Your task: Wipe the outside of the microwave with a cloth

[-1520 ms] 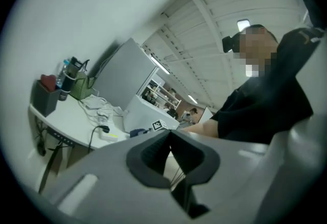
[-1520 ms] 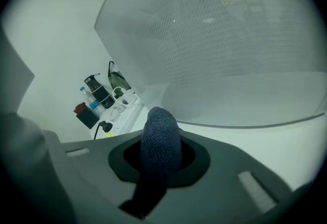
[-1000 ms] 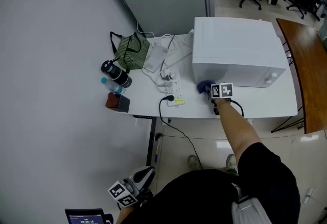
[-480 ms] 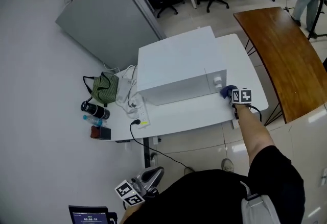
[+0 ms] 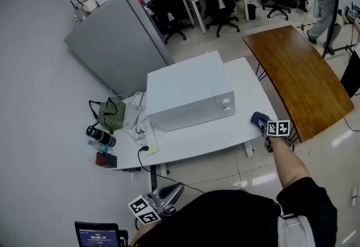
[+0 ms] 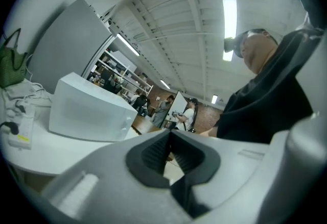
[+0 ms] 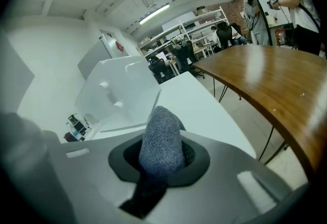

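Note:
The white microwave [image 5: 188,94] stands on a white table [image 5: 247,80]; it also shows in the left gripper view [image 6: 87,110] and the right gripper view [image 7: 120,90]. My right gripper [image 5: 261,122] is shut on a blue-grey cloth [image 5: 257,117] over the table's front right corner, to the right of the microwave and apart from it. In the right gripper view the cloth [image 7: 161,136] bulges up between the jaws of that gripper [image 7: 162,155]. My left gripper [image 5: 169,191] hangs low beside my body, well short of the table. Its dark pads [image 6: 153,154] meet with nothing between them.
A green bag [image 5: 109,113], cables, a power strip [image 5: 147,142] and bottles [image 5: 100,136] crowd the table's left end. A brown wooden table [image 5: 298,77] stands close on the right. A grey partition [image 5: 112,43] is behind, office chairs and people beyond it.
My right gripper has carried the cloth from the microwave's front left, past its right front corner, to the table's right front corner. The head view has swung with it.

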